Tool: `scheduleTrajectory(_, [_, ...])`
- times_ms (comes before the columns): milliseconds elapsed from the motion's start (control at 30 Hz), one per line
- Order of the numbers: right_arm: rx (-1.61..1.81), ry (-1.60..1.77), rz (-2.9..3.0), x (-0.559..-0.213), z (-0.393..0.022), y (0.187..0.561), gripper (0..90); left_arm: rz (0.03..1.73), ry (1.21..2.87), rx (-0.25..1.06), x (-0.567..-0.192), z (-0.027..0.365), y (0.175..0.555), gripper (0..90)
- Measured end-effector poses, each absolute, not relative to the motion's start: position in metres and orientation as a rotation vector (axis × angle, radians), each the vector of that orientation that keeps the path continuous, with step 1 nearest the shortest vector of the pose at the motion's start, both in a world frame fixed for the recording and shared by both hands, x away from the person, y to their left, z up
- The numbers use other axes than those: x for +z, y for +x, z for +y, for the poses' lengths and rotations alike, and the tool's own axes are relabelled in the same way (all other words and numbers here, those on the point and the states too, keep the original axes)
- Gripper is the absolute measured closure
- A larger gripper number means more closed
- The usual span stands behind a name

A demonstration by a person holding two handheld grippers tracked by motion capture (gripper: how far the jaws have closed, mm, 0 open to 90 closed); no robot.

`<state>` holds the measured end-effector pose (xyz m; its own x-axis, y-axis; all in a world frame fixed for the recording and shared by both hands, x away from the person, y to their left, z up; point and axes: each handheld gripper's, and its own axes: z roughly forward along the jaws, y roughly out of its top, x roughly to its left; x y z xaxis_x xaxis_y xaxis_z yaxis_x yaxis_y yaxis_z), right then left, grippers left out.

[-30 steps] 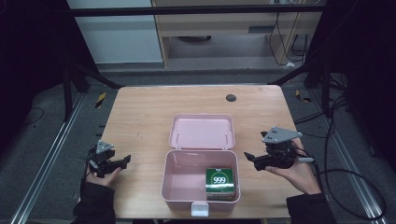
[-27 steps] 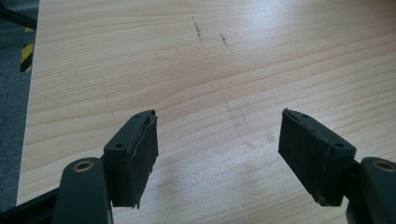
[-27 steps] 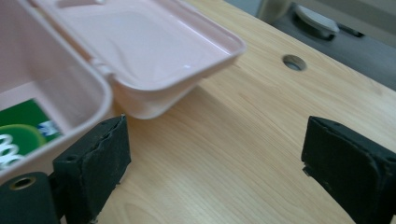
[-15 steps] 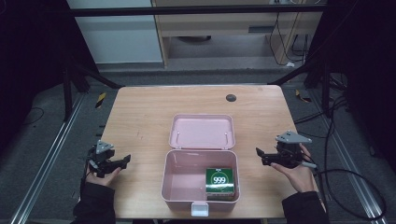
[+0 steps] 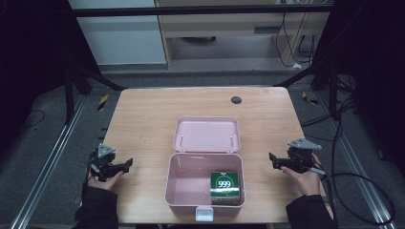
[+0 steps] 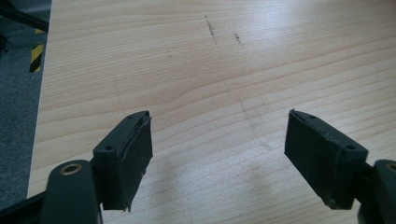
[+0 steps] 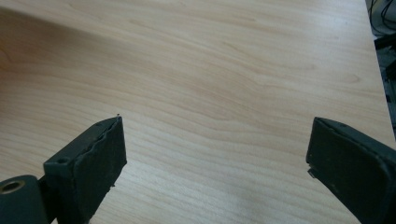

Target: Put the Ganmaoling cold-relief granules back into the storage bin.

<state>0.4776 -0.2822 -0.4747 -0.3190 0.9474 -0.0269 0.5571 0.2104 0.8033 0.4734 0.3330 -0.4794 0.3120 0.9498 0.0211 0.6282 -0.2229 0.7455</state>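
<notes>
We are holding the left gripper (image 5: 125, 165) and right gripper (image 5: 273, 161) wide open and empty above the table (image 5: 143, 119), flanking the open pink box (image 5: 184, 183) containing a green packet (image 5: 225, 183).

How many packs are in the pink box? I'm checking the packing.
1: a green pack in the near right corner of the open pink box; nothing else shows inside.

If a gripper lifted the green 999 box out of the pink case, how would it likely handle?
The green box looks like a small printed carton, so probably light and somewhat crushable under a hard squeeze. Its flat faces should give the jaws a steady hold, and it shouldn't roll. It sits tight in the near right corner of the pink case, so the walls may crowd the jaws.
</notes>
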Motion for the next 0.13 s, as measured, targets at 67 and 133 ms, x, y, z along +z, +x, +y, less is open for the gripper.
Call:
scheduleTrajectory(67, [0.946, 1.392, 1.972, -0.4778, -0.2834, 0.4786, 5.0, 1.399, 1.943, 0.648, -0.4798, 0.3339, 0.4736, 22.0])
scheduleTrajectory(133, [0.931, 1.400, 1.985, -0.4800, -0.2837, 0.4793, 4.8, 1.403, 1.944, 0.654, -0.4808, 0.3342, 0.4741, 21.7])
